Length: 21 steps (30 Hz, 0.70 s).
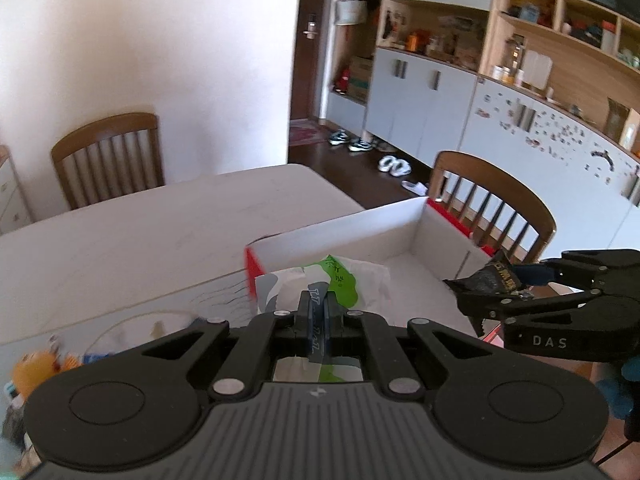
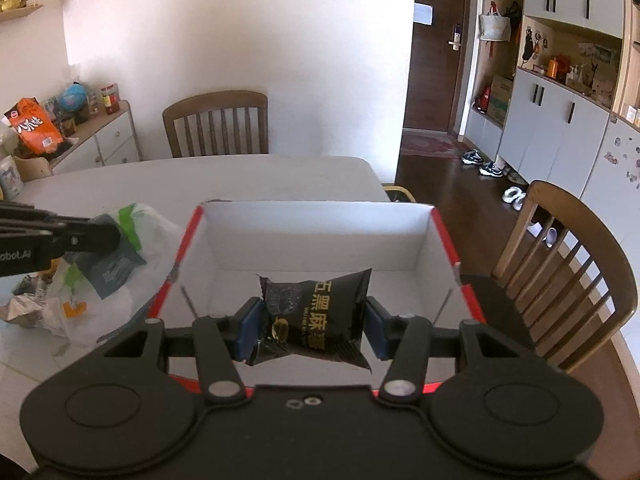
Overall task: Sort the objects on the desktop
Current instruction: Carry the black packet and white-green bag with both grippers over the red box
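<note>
My left gripper (image 1: 317,312) is shut on a white plastic bag with green print (image 1: 340,276), held at the near left rim of the white box with red edges (image 1: 340,232). In the right wrist view the bag (image 2: 132,248) hangs just left of the box (image 2: 320,236), apart from its red rim. My right gripper (image 2: 312,320) is shut on a black snack packet with gold lettering (image 2: 320,312), held above the box's open inside. From the left wrist view the right gripper (image 1: 516,280) and the packet (image 1: 488,280) sit over the box's right side.
The box stands on a white table (image 2: 240,176). Crumpled wrappers and packets (image 2: 36,308) lie at the table's left. Wooden chairs stand behind (image 2: 216,124) and to the right (image 2: 560,264). A sideboard with an orange snack bag (image 2: 36,128) is at far left.
</note>
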Each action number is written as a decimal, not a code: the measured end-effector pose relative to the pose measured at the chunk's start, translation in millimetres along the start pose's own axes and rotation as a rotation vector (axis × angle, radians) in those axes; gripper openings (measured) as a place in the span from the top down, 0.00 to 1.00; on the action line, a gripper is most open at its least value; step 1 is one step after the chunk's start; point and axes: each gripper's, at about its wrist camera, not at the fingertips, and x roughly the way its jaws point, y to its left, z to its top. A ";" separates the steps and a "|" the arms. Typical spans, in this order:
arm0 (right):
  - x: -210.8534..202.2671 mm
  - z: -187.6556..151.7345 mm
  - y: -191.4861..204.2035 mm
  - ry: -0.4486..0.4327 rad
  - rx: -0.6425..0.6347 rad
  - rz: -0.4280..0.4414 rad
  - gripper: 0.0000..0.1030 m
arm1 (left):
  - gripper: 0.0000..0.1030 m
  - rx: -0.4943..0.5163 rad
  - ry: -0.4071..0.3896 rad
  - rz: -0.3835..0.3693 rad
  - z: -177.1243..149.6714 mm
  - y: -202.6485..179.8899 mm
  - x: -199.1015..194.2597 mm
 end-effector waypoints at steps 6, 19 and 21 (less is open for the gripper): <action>11.0 6.4 -14.1 0.025 -0.033 0.012 0.49 | 0.96 0.043 0.003 -0.033 15.1 -15.5 24.5; 48.5 8.8 -36.6 0.134 -0.071 0.037 0.49 | 0.96 0.111 0.061 -0.096 24.8 -31.2 85.7; 57.3 8.2 -39.3 0.170 -0.075 0.058 0.49 | 0.96 0.134 0.080 -0.093 23.8 -34.1 97.0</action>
